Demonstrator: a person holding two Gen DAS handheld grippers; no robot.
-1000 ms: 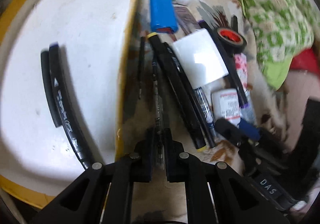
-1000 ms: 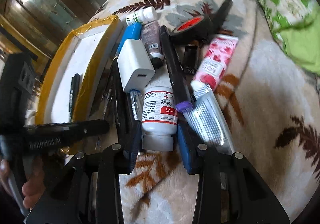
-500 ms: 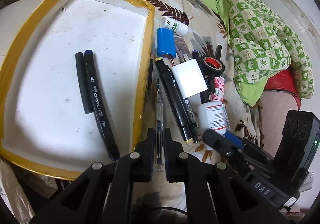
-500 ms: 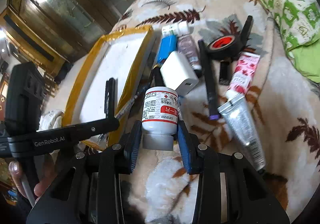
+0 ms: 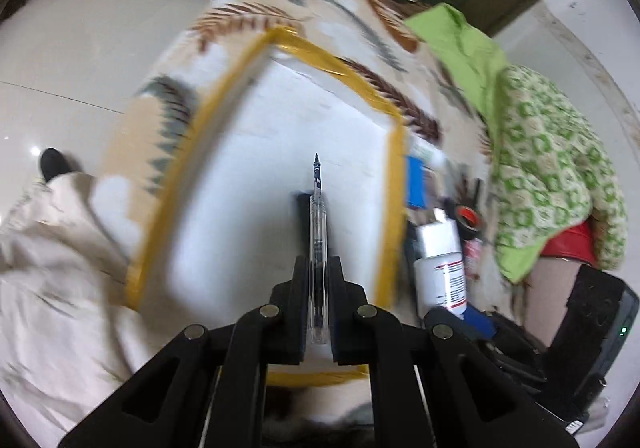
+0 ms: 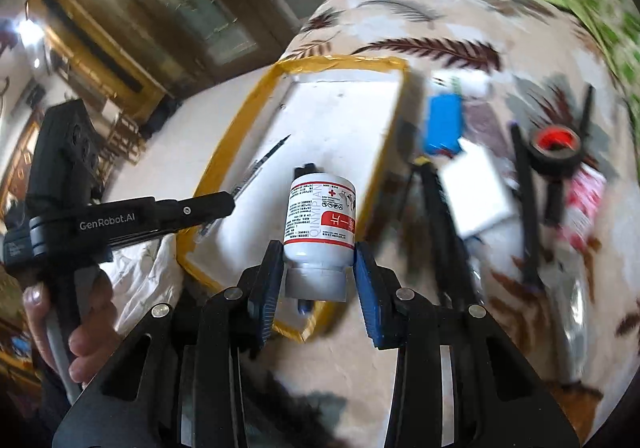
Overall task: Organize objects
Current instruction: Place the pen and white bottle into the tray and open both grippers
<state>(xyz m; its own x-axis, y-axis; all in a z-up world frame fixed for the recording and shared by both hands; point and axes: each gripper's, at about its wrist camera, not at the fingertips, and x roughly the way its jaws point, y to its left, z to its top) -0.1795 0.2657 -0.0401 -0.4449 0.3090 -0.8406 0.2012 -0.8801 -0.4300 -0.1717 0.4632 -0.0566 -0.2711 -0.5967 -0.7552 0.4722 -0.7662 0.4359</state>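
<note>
Left gripper [image 5: 319, 280] clamps clear plastic pen [image 5: 319, 232], long axis forward over white yellow-rimmed tray [image 5: 394, 184]. Right gripper [image 6: 319, 272] holds white medicine bottle [image 6: 320, 216] at tray's near-right edge.

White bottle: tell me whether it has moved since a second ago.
Yes. The white bottle, clamped in the right gripper, has left the clutter on the blanket and now hangs over the tray, leftward.

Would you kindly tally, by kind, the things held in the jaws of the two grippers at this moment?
Clear pen, in the left gripper: 1
White medicine bottle, in the right gripper: 1
Total: 2
</note>
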